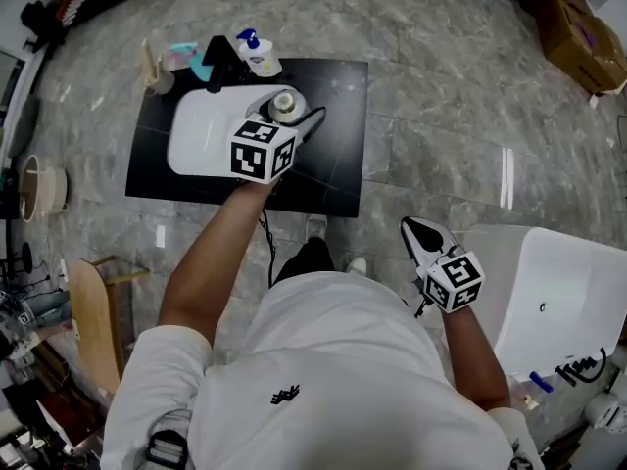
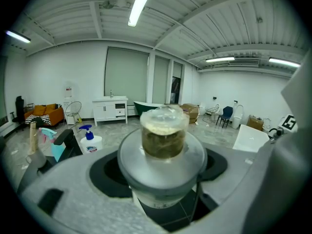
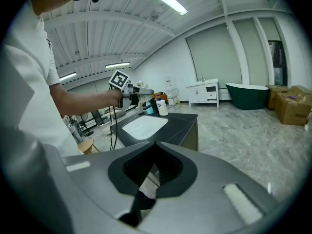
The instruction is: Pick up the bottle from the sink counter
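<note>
Your left gripper (image 1: 286,117) is clamped on the bottle (image 2: 163,140). The jaws stand wide and the body fills the gap between them, cap end up. From the head view it sits over the right rim of the sink (image 1: 196,140), above the black counter (image 1: 338,155). It looks clear of the surface to me, so the pick reads as basically done. Your right gripper (image 1: 416,231) is empty, jaws together, parked low by your right side, well apart from the counter.

Risks from here:
- Slip. The bottle is round and smooth, and the jaws are near their widest. That leaves little margin, and a quick swing or wrist roll could let it rotate or slide out.
- Drop zone. It hangs over the sink and the hard counter. If it lets go, it hits the basin or bounces to the floor.
- Tilt. The gripper points downward, so the bottle leans with it. I can't tell if the cap is sealed, so more tilt may spill the contents.
- Clutter. The soap pump (image 1: 260,57) and black tap (image 1: 217,57) stand just behind the sink. Push forward and you clip them, so come back toward yourself instead.
- Cable. The cable (image 1: 265,238) hangs from the left gripper past the counter's front edge. It could snag there and jerk the grip.
</note>
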Tool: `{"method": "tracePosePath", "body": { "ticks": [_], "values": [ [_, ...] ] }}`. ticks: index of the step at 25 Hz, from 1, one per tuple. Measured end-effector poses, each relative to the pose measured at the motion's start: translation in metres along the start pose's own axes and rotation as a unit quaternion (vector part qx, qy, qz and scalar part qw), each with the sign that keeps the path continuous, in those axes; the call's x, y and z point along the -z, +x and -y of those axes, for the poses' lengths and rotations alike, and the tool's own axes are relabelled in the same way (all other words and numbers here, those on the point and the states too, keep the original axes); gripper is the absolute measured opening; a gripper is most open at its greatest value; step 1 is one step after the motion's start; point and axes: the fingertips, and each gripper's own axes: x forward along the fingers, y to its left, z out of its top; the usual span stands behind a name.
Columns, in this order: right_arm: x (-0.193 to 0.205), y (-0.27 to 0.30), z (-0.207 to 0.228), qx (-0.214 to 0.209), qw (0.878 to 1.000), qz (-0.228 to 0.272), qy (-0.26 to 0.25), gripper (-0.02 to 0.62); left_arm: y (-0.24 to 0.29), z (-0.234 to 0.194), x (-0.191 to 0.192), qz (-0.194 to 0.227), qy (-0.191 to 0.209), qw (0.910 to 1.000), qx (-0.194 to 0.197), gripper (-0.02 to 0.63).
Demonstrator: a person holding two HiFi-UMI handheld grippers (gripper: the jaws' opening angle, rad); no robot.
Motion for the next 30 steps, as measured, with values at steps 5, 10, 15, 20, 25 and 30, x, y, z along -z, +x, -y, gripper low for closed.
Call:
{"method": "tracePosePath", "body": {
  "ticks": [5, 10, 15, 20, 25, 30],
  "values": [
    [0.013, -0.015, -0.009, -0.014, 1.0, -0.003, -0.007, 0.014, -0.029, 0.023, 0.007, -0.002, -0.003, 1.0, 0.003, 0.348],
    [0.024, -0.027, -0.018, -0.027, 0.999, -0.007, -0.016, 0.014, -0.055, 0.039, 0.012, 0.003, -0.006, 1.0, -0.001, 0.348],
    [0.034, -0.032, -0.03, -0.038, 0.999, -0.01, -0.023, 0.014, -0.079, 0.051, 0.019, 0.005, -0.009, 0.9999, -0.002, 0.348],
    [0.039, -0.037, -0.045, -0.048, 0.998, -0.011, -0.03, 0.014, -0.103, 0.06, 0.024, 0.006, -0.009, 0.9999, -0.002, 0.348],
    [0.046, -0.042, -0.056, -0.055, 0.998, -0.014, -0.035, 0.014, -0.12, 0.07, 0.028, 0.009, -0.011, 0.9999, -0.002, 0.348],
    [0.051, -0.049, -0.062, -0.058, 0.998, -0.014, -0.038, 0.014, -0.13, 0.077, 0.034, 0.008, -0.014, 0.9999, -0.002, 0.348]
  ]
}}
